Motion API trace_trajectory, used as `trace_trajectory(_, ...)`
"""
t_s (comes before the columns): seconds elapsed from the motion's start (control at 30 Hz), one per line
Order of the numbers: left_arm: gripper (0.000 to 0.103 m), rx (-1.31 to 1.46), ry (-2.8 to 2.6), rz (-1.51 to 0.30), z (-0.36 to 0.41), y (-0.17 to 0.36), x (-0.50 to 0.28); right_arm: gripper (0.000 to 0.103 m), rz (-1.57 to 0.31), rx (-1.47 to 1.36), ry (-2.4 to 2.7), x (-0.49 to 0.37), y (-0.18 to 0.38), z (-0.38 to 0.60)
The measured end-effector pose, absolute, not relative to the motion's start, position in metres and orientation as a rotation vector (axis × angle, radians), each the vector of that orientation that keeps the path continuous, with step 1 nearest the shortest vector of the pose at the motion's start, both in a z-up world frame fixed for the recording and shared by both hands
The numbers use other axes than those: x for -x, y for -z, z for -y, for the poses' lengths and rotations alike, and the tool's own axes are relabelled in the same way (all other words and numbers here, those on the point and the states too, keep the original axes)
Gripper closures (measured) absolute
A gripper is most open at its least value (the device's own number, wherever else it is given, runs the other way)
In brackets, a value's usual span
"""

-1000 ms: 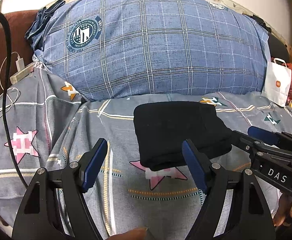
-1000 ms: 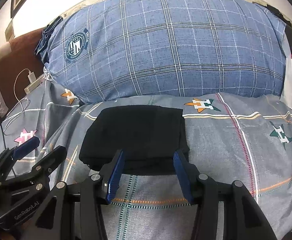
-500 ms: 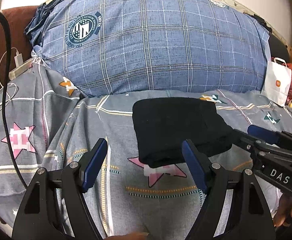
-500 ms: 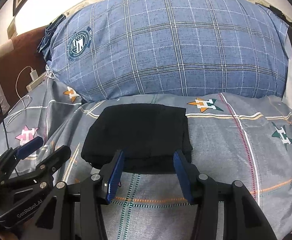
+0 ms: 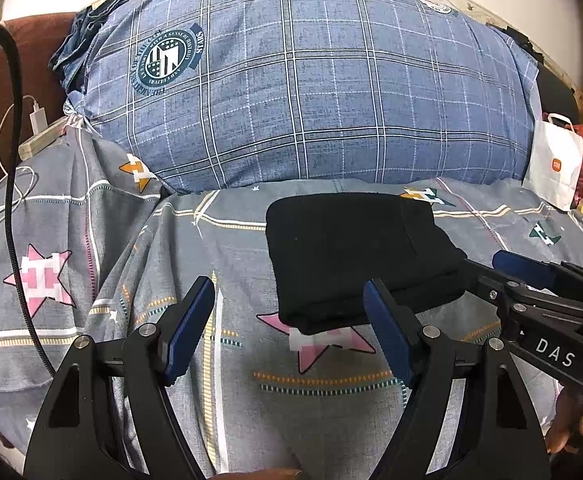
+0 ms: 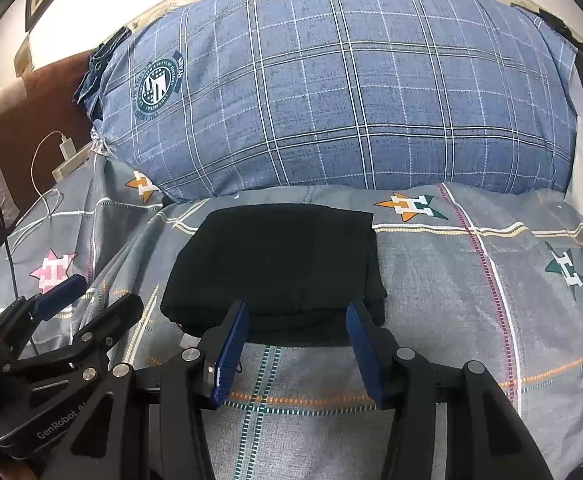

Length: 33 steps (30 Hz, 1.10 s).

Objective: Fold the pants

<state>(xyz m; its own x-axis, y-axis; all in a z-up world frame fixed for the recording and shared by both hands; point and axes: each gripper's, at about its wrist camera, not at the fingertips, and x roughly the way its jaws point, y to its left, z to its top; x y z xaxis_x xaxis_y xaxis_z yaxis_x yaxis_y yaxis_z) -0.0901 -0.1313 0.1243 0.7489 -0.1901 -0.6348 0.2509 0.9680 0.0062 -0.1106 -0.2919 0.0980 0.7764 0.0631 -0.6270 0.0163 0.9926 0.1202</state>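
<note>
The black pants (image 5: 355,256) lie folded into a compact rectangle on the grey star-print bedsheet (image 5: 91,240), just in front of the big blue plaid pillow. My left gripper (image 5: 291,304) is open and empty, hovering at the stack's near left corner. My right gripper (image 6: 297,316) is open and empty, its fingertips at the stack's near edge (image 6: 275,264). The right gripper also shows in the left wrist view (image 5: 503,268), at the stack's right side. The left gripper shows in the right wrist view (image 6: 87,296), left of the pants.
A large blue plaid pillow (image 5: 311,88) fills the back. A white paper bag (image 5: 553,164) stands at the right. A charger, power strip and white cable (image 5: 37,124) lie at the left, and a black cable (image 5: 11,160) hangs down the left side.
Both grippers have drawn slightly back and up from the folded pants, so the stack sits a bit farther away. The pants have not moved. Both grippers stay open.
</note>
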Motion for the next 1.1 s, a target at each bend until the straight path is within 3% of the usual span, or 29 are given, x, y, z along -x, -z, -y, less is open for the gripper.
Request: trace_trajectory(1.1, 0.025, -0.1, 0.246, -0.695, 0.1322, -0.1197, 0.0914, 0.054, -0.703, -0.114, -0.037, 0.1086, -0.0926, 0.2883)
